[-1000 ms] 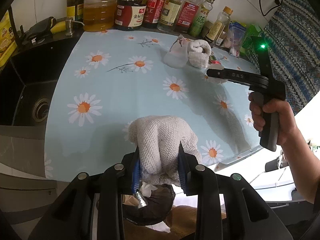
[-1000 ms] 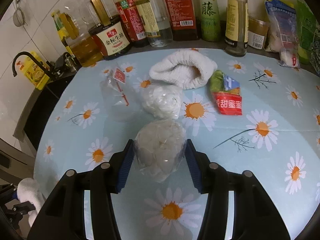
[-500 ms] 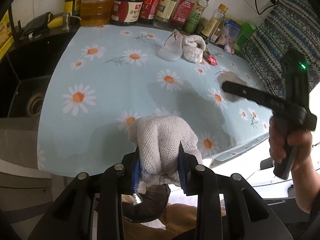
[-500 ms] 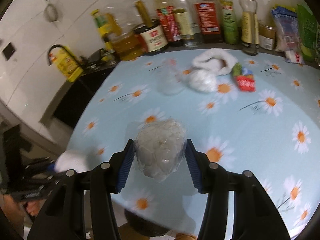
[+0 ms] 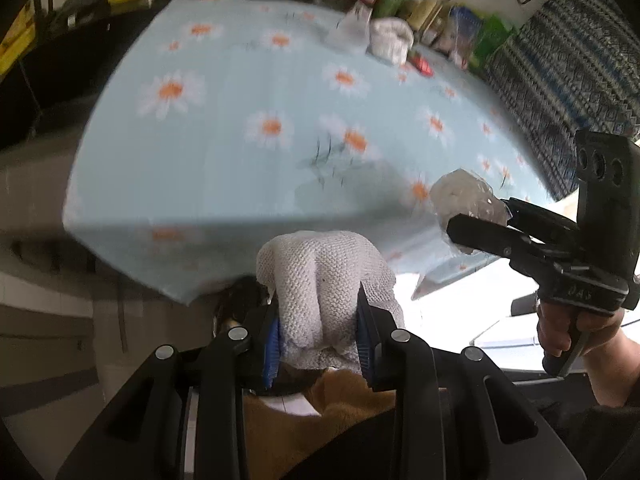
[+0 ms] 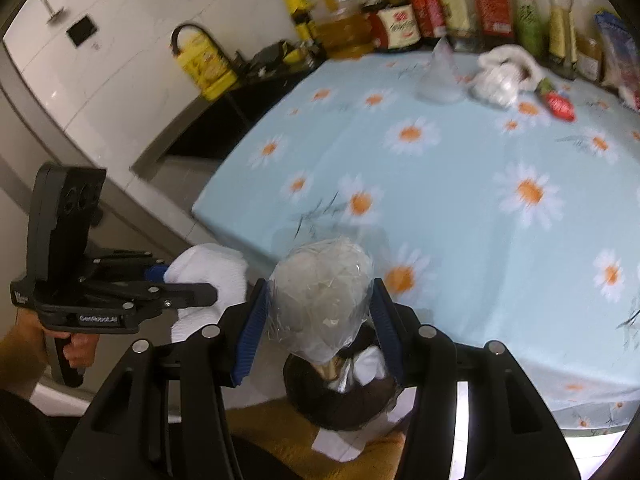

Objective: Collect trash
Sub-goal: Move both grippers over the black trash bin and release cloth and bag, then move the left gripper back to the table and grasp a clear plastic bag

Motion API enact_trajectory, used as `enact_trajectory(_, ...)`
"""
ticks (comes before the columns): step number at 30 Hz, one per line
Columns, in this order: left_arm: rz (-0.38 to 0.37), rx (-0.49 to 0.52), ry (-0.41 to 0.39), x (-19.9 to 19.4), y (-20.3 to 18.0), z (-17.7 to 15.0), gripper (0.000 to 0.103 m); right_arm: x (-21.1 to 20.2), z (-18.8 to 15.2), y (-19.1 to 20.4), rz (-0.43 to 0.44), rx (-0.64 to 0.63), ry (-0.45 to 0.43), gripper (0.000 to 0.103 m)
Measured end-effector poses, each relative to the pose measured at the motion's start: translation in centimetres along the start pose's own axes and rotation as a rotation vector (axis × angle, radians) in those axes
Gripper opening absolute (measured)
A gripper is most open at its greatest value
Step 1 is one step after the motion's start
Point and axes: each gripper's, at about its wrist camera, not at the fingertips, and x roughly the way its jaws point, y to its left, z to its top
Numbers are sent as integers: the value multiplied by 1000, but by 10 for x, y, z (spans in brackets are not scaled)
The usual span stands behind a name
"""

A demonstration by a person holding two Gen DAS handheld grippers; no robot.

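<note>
My left gripper (image 5: pixel 318 332) is shut on a white knitted cloth wad (image 5: pixel 324 276), held just off the near edge of the daisy tablecloth (image 5: pixel 280 92). My right gripper (image 6: pixel 318 316) is shut on a ball of clear crumpled plastic (image 6: pixel 320 292), above a dark trash bin (image 6: pixel 340 396) that holds white scraps. The right gripper and its plastic ball (image 5: pixel 464 196) show at the right of the left wrist view. The left gripper with the white wad (image 6: pixel 208 276) shows at the left of the right wrist view. More trash lies at the far side: a clear bag (image 6: pixel 438 76), a white wad (image 6: pixel 504 72), a red wrapper (image 6: pixel 560 106).
A row of sauce and oil bottles (image 6: pixel 440 4) lines the table's back edge. A yellow oil jug (image 6: pixel 208 66) stands on the dark counter at left. A patterned cloth (image 5: pixel 560 64) hangs at the table's right. The bin sits on the floor below the table's near edge.
Both grippers have drawn back from the table toward its near edge with their loads. The right one carried the plastic ball off the table to above the bin.
</note>
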Motion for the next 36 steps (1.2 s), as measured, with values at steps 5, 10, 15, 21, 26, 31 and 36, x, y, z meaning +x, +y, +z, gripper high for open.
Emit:
enact_trajectory(5, 6, -27, 64, 20, 10, -24, 29, 26, -27, 11, 22, -26, 90, 52)
enact_trajectory(10, 12, -55, 119, 42, 17, -44, 30, 56, -56, 12, 30, -18, 190, 52)
enact_trajectory(15, 8, -79, 165, 63, 26, -57, 30, 80, -79, 5, 24, 17, 260, 52)
enact_trajectory(21, 1, -108, 201, 76, 31, -56, 41, 90, -84, -1, 18, 77, 291, 56)
enact_trajectory(26, 4, -129, 199, 77, 35, -51, 51, 86, -78, -6, 24, 126, 266, 71)
enact_trajectory(31, 10, -112, 194, 75, 33, -46, 51, 77, -78, -19, 17, 145, 243, 71)
enact_trajectory(36, 12, -104, 181, 70, 30, -42, 51, 72, -80, -16, 12, 149, 230, 71)
